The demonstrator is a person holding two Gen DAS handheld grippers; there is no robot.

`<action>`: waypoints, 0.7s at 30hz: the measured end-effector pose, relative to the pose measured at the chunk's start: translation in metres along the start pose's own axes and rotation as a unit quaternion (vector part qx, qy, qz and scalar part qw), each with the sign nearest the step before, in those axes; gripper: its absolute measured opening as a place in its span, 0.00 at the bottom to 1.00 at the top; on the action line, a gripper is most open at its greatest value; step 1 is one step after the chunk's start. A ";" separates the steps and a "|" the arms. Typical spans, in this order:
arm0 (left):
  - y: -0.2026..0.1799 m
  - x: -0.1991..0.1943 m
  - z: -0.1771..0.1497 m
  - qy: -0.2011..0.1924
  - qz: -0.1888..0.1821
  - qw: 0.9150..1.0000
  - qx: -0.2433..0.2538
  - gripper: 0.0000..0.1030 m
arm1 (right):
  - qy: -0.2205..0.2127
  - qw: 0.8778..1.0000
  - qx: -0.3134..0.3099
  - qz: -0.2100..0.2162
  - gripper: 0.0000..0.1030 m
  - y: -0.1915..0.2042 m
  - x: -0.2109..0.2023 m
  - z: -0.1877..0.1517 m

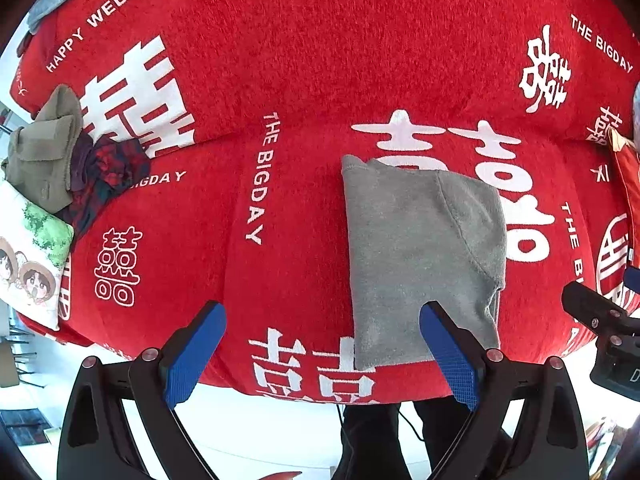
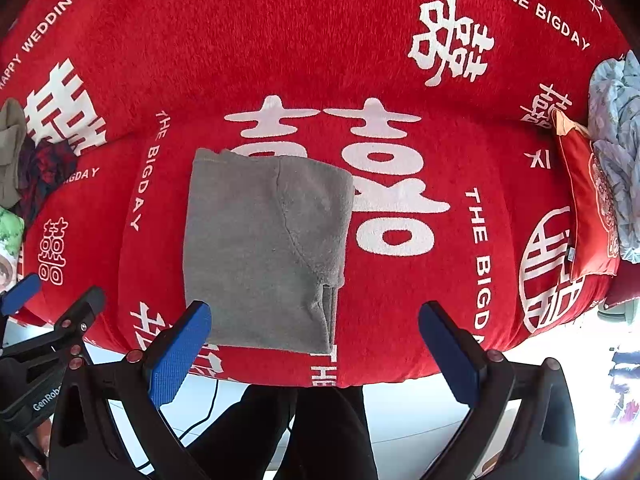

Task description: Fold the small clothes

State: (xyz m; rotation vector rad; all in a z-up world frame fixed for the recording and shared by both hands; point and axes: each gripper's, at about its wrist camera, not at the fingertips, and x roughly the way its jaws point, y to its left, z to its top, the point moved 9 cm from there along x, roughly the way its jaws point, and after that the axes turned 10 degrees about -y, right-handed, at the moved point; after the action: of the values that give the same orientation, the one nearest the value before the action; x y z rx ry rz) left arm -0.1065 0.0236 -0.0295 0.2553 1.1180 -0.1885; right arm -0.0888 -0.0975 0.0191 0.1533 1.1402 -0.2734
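Lying folded at frame centre on red blanket (image 2: 400, 60): grey garment (image 2: 264, 248) (soft, light, floppy); best pinched at near corners; left gripper (image 1: 322, 356), right gripper (image 2: 314, 354) both released, empty.

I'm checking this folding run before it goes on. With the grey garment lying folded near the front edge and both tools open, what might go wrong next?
1. The grey garment lies close to the front edge of the red blanket; a nudge may slide it off.
2. The left tool and right tool hover close together and might collide.
3. A pinch could catch the fuzzy blanket along with the cloth.
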 end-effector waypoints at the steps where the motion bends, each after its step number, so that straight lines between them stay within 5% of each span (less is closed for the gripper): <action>1: 0.000 0.000 0.000 0.000 -0.001 1.000 0.000 0.95 | 0.000 1.000 0.000 0.000 1.00 0.000 0.000 0.000; 21: -0.001 0.002 -0.003 0.006 -0.004 1.000 -0.008 0.95 | -0.001 1.000 -0.005 -0.003 1.00 -0.001 0.000 0.002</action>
State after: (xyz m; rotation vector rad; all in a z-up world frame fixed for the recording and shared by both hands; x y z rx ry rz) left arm -0.1087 0.0240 -0.0326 0.2380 1.1327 -0.1855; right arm -0.0876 -0.0994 0.0200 0.1418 1.1391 -0.2729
